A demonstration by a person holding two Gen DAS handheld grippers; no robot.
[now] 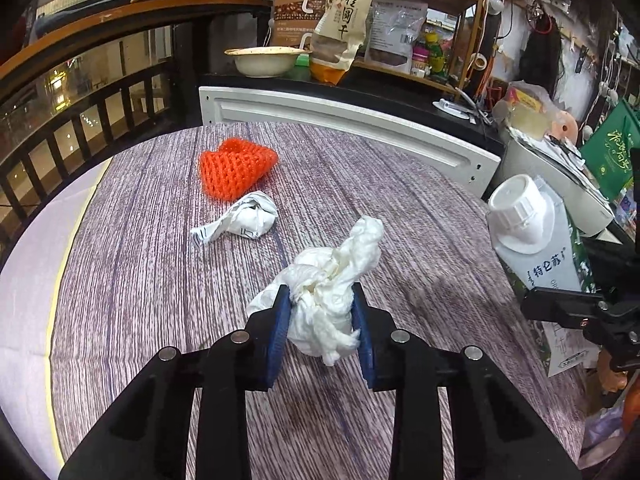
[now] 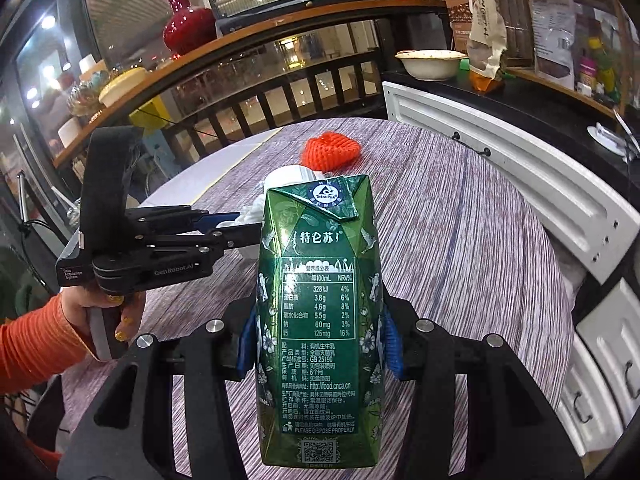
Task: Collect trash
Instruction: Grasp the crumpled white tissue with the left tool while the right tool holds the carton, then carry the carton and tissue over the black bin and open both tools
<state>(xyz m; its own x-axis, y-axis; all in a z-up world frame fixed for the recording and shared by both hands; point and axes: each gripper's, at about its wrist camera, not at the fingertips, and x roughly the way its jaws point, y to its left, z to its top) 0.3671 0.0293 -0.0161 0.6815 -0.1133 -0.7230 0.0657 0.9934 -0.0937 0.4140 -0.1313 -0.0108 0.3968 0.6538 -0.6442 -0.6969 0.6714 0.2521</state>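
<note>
My left gripper (image 1: 320, 298) is shut on a crumpled white tissue (image 1: 352, 248), whose wad is squeezed between the blue pads just above the tablecloth. Farther back on the table lie a crumpled printed paper (image 1: 240, 220) and an orange foam fruit net (image 1: 236, 172). My right gripper (image 2: 318, 342) is shut on a green milk carton (image 2: 320, 300), gripping it by its sides and holding it upright. In the left wrist view that carton (image 1: 540, 248) shows at the right with its white cap. The right wrist view shows the left gripper (image 2: 236, 224) at the left, held by a hand in an orange sleeve (image 2: 40, 336).
The round table (image 1: 160, 280) wears a purple-grey striped cloth. A white panel (image 1: 340, 120) leans along its far side. Behind it a dark counter carries a bowl (image 1: 264, 60) and snack bags (image 1: 344, 28). A wooden railing (image 1: 80, 128) curves at the left.
</note>
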